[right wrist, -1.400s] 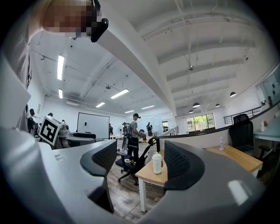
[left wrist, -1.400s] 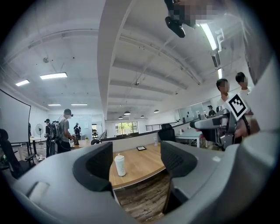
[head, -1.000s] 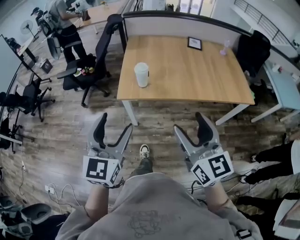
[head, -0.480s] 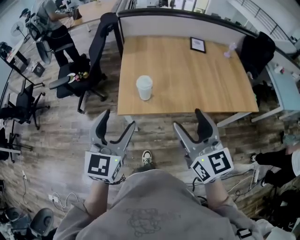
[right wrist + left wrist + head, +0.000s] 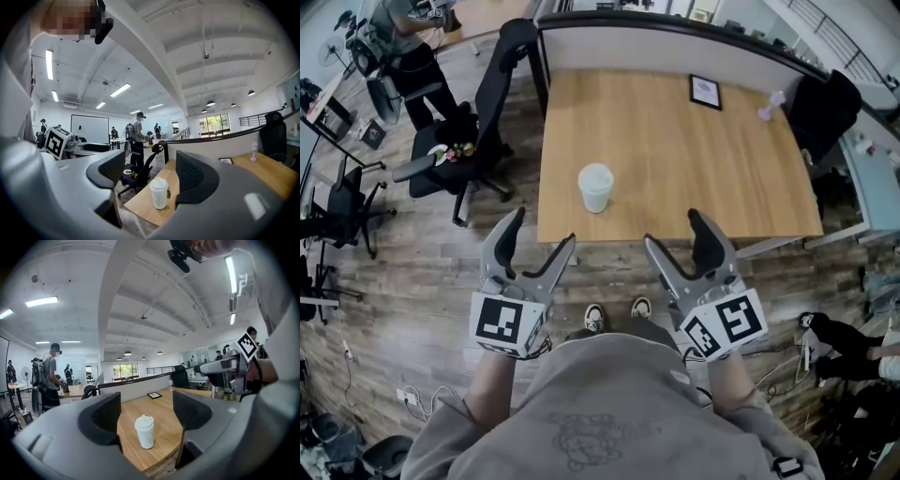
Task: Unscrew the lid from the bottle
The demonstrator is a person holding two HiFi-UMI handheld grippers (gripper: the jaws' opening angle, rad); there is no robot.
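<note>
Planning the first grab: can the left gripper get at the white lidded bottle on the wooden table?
Probably yes: the left gripper is open and empty, short of the wooden table, and the white lidded bottle stands alone near its front edge, nothing between.

The surface [image 5: 703,150] is smooth, pale, matt wood. The bottle [image 5: 596,190] on it looks matt white. The left gripper [image 5: 542,227] and right gripper [image 5: 672,229] are matt grey plastic with dark textured pads [image 5: 104,416].
</note>
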